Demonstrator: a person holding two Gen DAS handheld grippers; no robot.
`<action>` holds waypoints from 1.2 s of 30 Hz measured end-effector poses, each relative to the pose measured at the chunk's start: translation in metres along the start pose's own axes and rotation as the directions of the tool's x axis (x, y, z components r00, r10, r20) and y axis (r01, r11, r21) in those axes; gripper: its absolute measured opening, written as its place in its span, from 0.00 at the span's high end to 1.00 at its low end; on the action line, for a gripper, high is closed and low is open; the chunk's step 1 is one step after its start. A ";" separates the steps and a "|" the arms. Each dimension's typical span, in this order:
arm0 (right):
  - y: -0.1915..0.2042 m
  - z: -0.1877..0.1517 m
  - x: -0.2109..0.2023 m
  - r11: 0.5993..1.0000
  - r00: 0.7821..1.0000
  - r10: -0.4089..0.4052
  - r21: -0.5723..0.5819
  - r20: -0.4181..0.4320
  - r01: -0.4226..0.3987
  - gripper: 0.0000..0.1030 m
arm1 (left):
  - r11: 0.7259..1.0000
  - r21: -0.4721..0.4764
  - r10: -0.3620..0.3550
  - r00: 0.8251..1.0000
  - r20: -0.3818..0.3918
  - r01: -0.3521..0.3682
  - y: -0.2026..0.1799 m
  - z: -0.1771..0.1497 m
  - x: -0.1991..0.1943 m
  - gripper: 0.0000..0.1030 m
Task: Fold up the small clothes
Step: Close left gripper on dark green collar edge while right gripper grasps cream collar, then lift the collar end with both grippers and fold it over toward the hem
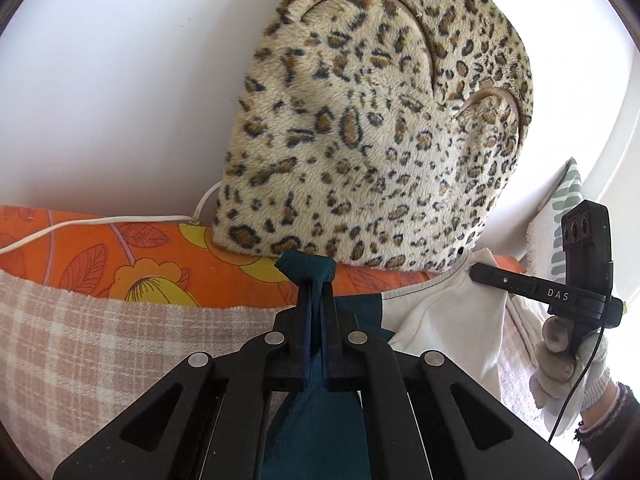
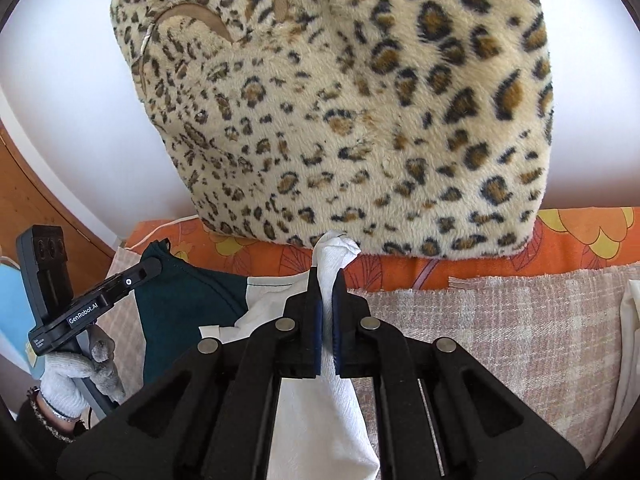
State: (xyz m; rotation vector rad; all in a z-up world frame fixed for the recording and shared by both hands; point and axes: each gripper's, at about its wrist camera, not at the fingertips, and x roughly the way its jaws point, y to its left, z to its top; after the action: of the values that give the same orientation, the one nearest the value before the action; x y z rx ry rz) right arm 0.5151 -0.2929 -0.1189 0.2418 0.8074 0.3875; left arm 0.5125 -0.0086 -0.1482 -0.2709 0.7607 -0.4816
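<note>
Left gripper (image 1: pixel 316 280) jaws clamp the garment's teal part (image 1: pixel 316 432); right gripper (image 2: pixel 329 280) jaws pinch its white part (image 2: pixel 320 420); leopard-print cushion (image 2: pixel 360 120) at twelve o'clock.

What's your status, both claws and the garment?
Left claw shut on teal part of garment. Right claw shut on white part. Garment held up over plaid cloth. Leopard cushion close ahead.

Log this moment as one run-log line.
left gripper: shut on teal part of two-tone garment | right gripper: shut on white part | garment lifted over checked cloth
</note>
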 end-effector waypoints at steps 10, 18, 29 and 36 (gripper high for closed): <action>0.019 -0.017 -0.061 0.999 1.000 0.028 -0.032 0.011 -0.027 0.96 | 0.998 0.063 -0.021 1.000 -0.012 0.022 -0.034 -0.012 -0.060 0.98; 0.029 -0.056 -0.119 0.998 0.999 0.037 -0.049 0.007 -0.037 0.96 | 0.995 0.094 -0.033 0.999 -0.025 0.035 -0.064 -0.047 -0.107 0.98; 0.061 -0.134 -0.173 0.991 0.999 0.028 -0.129 -0.021 -0.031 0.95 | 0.994 0.091 -0.053 0.997 -0.060 0.058 -0.083 -0.121 -0.161 0.98; 0.071 -0.203 -0.197 0.988 0.997 0.043 -0.146 -0.063 -0.052 0.95 | 0.994 0.088 -0.059 0.993 -0.101 0.068 -0.084 -0.176 -0.184 0.98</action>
State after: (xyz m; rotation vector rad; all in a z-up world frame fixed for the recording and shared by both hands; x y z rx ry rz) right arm 0.2243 -0.3003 -0.1007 0.1116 0.8291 0.4989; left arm 0.2452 0.0023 -0.1284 -0.1877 0.8257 -0.5917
